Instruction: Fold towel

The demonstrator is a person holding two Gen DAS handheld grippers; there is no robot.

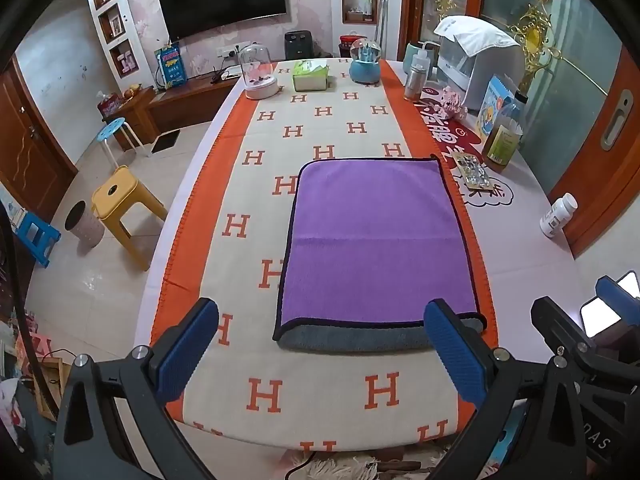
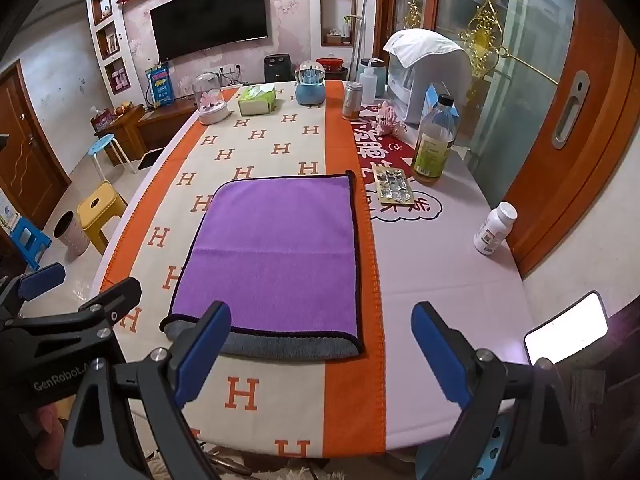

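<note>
A purple towel (image 1: 376, 240) with a dark hem lies flat on the H-patterned cloth (image 1: 256, 184), folded once, its grey underside showing along the near edge. It also shows in the right wrist view (image 2: 276, 256). My left gripper (image 1: 320, 354) is open and empty, hovering just before the towel's near edge. My right gripper (image 2: 322, 356) is open and empty, above the near right corner of the towel. Each gripper is partly seen in the other's view, the right gripper (image 1: 580, 320) at the right and the left gripper (image 2: 60, 300) at the left.
To the right of the towel lie a blister pack (image 2: 394, 188), a tall bottle (image 2: 434, 140) and a white pill bottle (image 2: 494, 230). A glass dome (image 1: 258, 74), tissue box (image 1: 310, 76), snow globe (image 1: 364, 62) and appliance (image 1: 478, 60) stand at the far end. Stools (image 1: 120, 208) stand left of the table.
</note>
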